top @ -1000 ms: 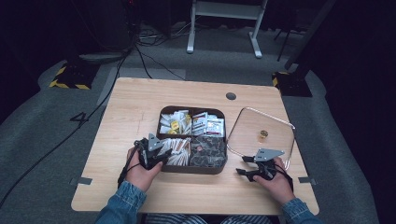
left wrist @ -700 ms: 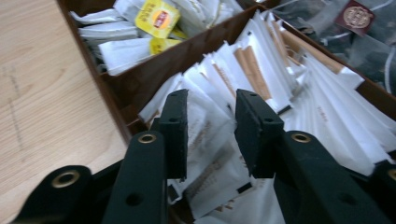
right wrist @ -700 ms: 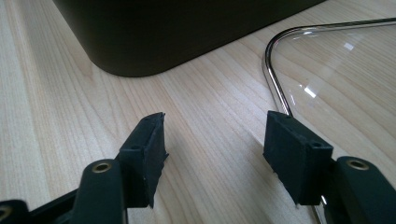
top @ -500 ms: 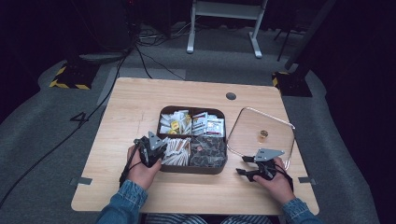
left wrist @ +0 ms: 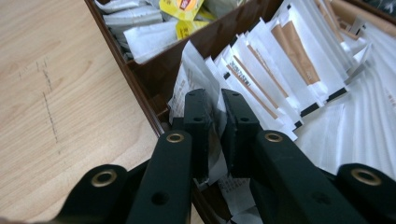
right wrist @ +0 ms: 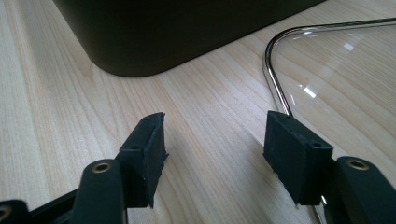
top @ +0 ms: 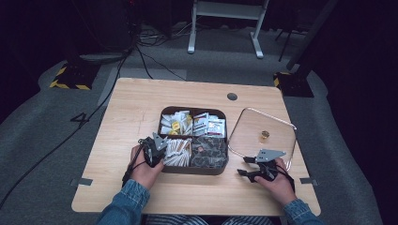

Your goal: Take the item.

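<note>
Figure: sachet pick from a compartmented box. The left tool (left wrist: 215, 121) stands at the near-left compartment of the dark brown box (top: 193, 170), its jaws having just been closing and now pinched on the upper edge of a white paper sachet (left wrist: 196, 77) at the left end of the row, hard against the compartment wall. In the high view the same left tool (top: 154, 149) sits over the box's left rim. To do the step well, the grip should probably bear on this one sachet alone; the neighbouring white-and-tan sachets (left wrist: 261, 74) lean close against it, so a straight lift along the sachet's own plane, clear of the brown divider (left wrist: 196, 56), seems wiser than a sideways pull, which could drag neighbours out or crumple the paper. The far-left compartment holds yellow-labelled packets (left wrist: 180, 7); the near-right one holds dark wrapped pieces (top: 210, 151). The right tool (right wrist: 215, 140) rests low over the bench (top: 136, 108) near the box's near-right corner, jaws apart with nothing between them, beside the metal rim of the clear lid (top: 263, 126), which lies flat to the right of the box with its small gold knob (top: 264, 136) upward. The lid stays outside the left tool's path; the crowding of sachets is the main hindrance.
</note>
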`<state>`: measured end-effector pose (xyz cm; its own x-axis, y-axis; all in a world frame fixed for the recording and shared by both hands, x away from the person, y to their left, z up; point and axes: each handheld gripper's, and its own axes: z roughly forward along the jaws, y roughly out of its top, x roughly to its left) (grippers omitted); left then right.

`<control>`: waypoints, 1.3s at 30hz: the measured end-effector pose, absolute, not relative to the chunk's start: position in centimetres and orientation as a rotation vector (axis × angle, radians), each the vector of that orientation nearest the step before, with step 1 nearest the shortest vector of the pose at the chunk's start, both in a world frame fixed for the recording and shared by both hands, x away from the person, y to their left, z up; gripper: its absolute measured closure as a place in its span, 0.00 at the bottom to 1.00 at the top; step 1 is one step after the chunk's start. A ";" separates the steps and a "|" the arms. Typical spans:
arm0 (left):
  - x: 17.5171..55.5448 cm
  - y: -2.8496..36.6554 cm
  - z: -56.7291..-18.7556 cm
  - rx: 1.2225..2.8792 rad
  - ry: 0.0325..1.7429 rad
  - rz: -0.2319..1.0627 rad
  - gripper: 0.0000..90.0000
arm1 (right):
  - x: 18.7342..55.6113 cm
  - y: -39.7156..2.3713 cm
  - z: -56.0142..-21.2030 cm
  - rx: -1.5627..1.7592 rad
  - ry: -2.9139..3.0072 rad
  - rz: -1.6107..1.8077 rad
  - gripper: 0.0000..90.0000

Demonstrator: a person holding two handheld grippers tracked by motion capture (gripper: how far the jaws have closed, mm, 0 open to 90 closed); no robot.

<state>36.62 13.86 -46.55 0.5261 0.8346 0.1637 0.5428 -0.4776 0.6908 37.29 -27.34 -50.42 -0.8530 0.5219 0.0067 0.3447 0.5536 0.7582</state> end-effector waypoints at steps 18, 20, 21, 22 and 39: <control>35.6 16.1 -44.4 1.971 1.097 0.485 1.00 | 37.3 -27.3 -50.4 0.728 2.569 1.182 0.43; 35.4 16.2 -44.0 1.953 1.080 0.472 1.00 | 37.3 -27.3 -50.4 0.728 2.570 1.182 0.43; 35.3 16.2 -43.8 1.941 1.073 0.455 1.00 | 37.3 -27.3 -50.4 0.728 2.569 1.182 0.43; 35.1 16.3 -43.6 1.930 1.064 0.434 1.00 | 37.3 -27.3 -50.4 0.728 2.570 1.182 0.43; 32.8 14.9 -40.7 1.909 0.932 0.394 1.00 | 37.3 -27.3 -50.4 0.728 2.570 1.182 0.43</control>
<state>32.80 14.94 -40.72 0.6587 0.7447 -0.1074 0.4414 -0.2669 0.8567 37.29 -27.34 -50.41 -0.8529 0.5220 0.0068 0.3448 0.5534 0.7582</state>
